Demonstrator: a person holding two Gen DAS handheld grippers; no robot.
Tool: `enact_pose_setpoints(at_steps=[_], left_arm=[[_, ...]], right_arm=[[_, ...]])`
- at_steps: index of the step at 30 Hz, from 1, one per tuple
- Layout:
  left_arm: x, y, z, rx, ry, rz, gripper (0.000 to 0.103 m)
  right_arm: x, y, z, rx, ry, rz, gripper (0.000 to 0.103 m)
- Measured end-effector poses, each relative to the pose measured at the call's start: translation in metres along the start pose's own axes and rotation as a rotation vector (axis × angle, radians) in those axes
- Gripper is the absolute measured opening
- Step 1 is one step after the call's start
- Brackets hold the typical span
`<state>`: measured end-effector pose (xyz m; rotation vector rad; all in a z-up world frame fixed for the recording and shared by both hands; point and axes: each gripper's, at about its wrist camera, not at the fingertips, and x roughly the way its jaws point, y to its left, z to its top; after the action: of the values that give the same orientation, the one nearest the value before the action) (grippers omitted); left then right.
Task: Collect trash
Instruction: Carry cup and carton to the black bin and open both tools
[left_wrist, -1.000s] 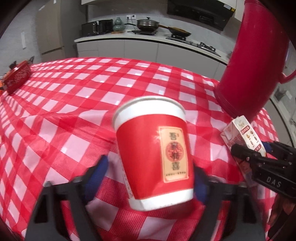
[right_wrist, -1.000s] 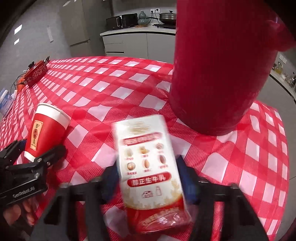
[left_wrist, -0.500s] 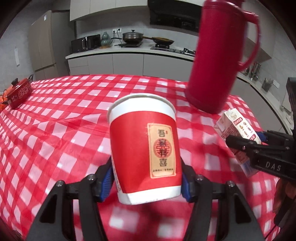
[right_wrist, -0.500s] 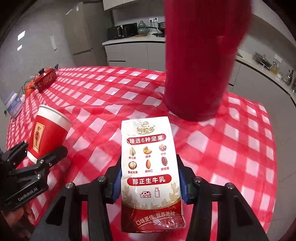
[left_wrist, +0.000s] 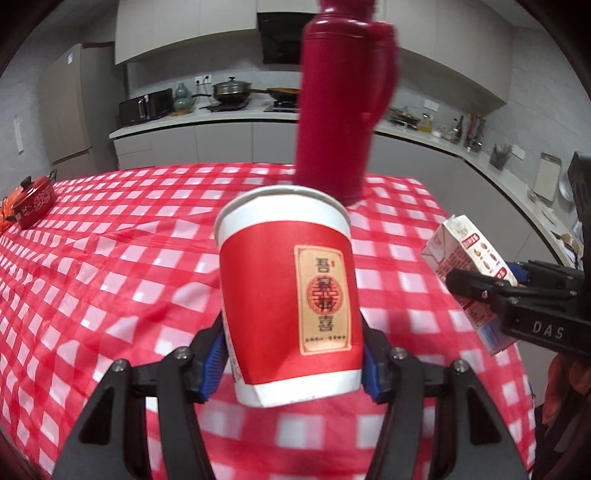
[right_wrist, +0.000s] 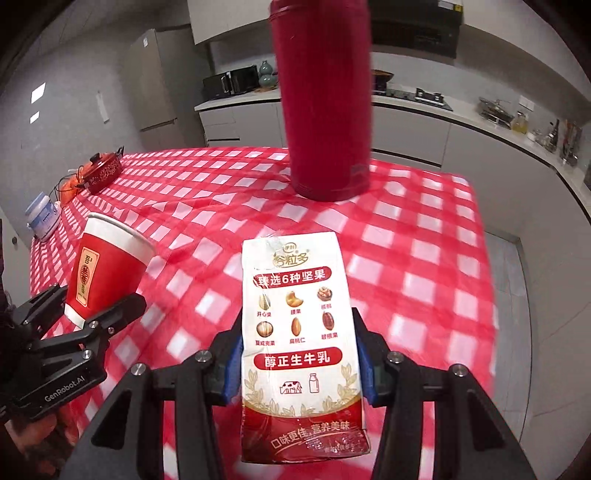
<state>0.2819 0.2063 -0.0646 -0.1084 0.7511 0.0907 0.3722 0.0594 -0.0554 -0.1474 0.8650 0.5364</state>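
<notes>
Already the left tongs (left_wrist: 291, 363) clamp a paper cup (left_wrist: 288, 295), the right tongs (right_wrist: 301, 363) a milk carton (right_wrist: 299, 325); both are lifted off the table, and no bin shows ahead.

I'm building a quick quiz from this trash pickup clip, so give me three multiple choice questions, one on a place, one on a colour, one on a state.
1. Where does the tall red flask stand?
A. on the checked tablecloth
B. on the kitchen counter
C. on the floor

2. What colour are the pads beside the paper cup?
A. yellow
B. blue
C. green

3. What is the right claw doing?
A. gaping empty
B. shut on nothing
C. gripping the milk carton

Answers: 1 A, its base sits on the cloth; 2 B, both pads show blue; 3 C, the carton sits pinched between its pads.
</notes>
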Motion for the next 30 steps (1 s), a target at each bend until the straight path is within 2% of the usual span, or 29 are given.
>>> enact_pose_setpoints(at_steps=[16,30], left_arm=[[-0.048,-0.128,-0.037,0.161,-0.014,-0.157,0.061],[-0.073,-0.227,-0.063,0.274,-0.010,-0.285,0.061]], right_arm=[[-0.126,-0.091,-0.086,0.127,-0.065,-0.134,0.052],[-0.212,-0.170,-0.163,0.245,-0.077,-0.255,0.052]])
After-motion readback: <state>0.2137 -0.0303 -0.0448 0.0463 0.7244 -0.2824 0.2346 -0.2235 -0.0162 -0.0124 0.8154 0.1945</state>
